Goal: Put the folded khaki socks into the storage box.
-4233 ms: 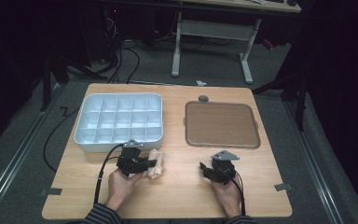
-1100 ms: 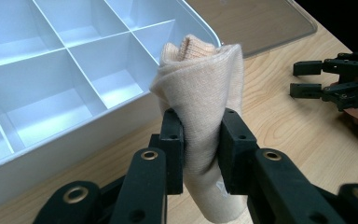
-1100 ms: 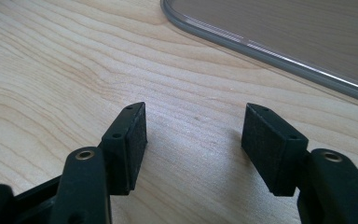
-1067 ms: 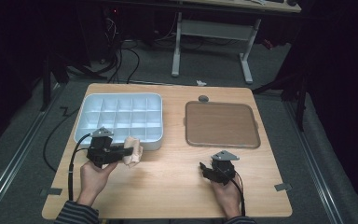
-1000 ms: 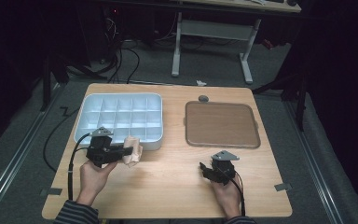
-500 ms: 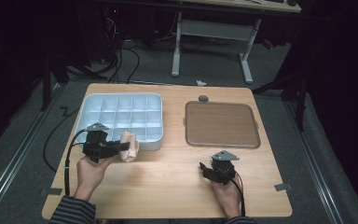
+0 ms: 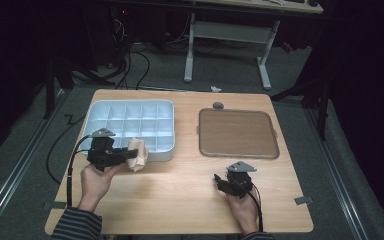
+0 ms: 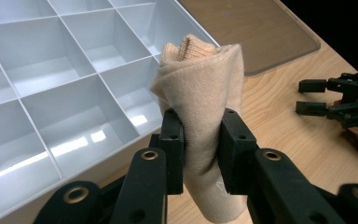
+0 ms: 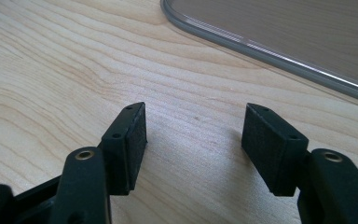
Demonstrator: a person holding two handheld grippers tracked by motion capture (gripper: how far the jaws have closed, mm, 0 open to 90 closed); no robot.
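left gripper (image 7: 125, 155): pinched tight on the cloth, in the left middle of the high view. in its own view the two black pads (image 8: 173, 140) squeeze the cloth from both sides.
cloth (image 7: 137, 154): a soft tan bundle, rolled up, held off the bench. it sits just at the front edge of the tray, near the tray's lower right corner.
what changed for the cloth: a few seconds ago it lay low on the bench, in front of the tray. since then it went left and a bit up the picture, and now it is right by the tray's edge.
tray (image 7: 96, 109): pale blue with lots of little square boxes, in the upper left part of the bench. it did not move.
right gripper (image 7: 221, 180): open with nothing in it, low on the bench in the lower right of the high view. it stayed in the same spot.
brown lid (image 7: 237, 132): flat, right of the tray, same place as before.
bench (image 7: 180, 195): light wood.
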